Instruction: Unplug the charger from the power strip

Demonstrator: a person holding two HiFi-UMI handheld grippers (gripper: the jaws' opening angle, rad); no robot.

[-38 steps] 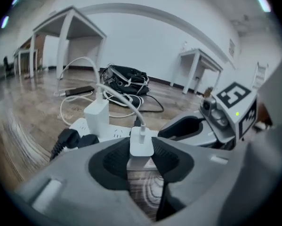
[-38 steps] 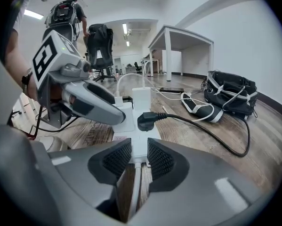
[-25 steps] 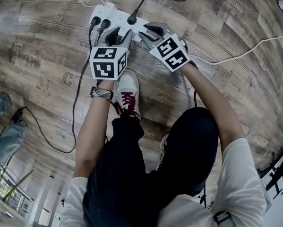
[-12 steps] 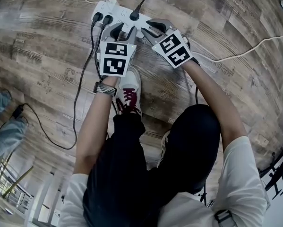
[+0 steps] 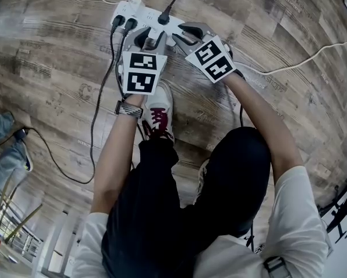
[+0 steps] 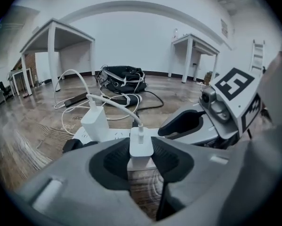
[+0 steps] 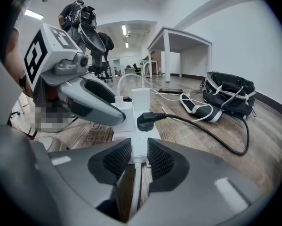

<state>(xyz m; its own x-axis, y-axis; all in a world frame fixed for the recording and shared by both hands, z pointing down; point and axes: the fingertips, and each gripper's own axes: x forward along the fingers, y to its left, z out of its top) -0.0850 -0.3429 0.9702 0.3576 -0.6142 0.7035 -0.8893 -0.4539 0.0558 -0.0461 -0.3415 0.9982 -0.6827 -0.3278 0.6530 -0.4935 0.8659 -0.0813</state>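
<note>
Wood-plank floor (image 5: 57, 51) underfoot, white power strip (image 5: 147, 13) lying across it. Right gripper (image 7: 135, 159) clamped on the strip's near end, pads pressing both sides. Left gripper (image 6: 141, 161) closed on the small white charger (image 6: 141, 147), upright on the strip, white cable (image 6: 117, 105) rising from its top. Black plug (image 7: 148, 121) just beyond.

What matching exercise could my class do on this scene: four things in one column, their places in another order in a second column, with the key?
Things:
1. white charger
2. power strip
3. black plug
4. black bag

Places:
A. lying on the floor beyond the strip
B. gripped at its cable end in the jaws of the right gripper
C. plugged into the strip, no gripper on it
D. clamped in the jaws of the left gripper

Pairs: 1-D, 2-B, 3-C, 4-A
</note>
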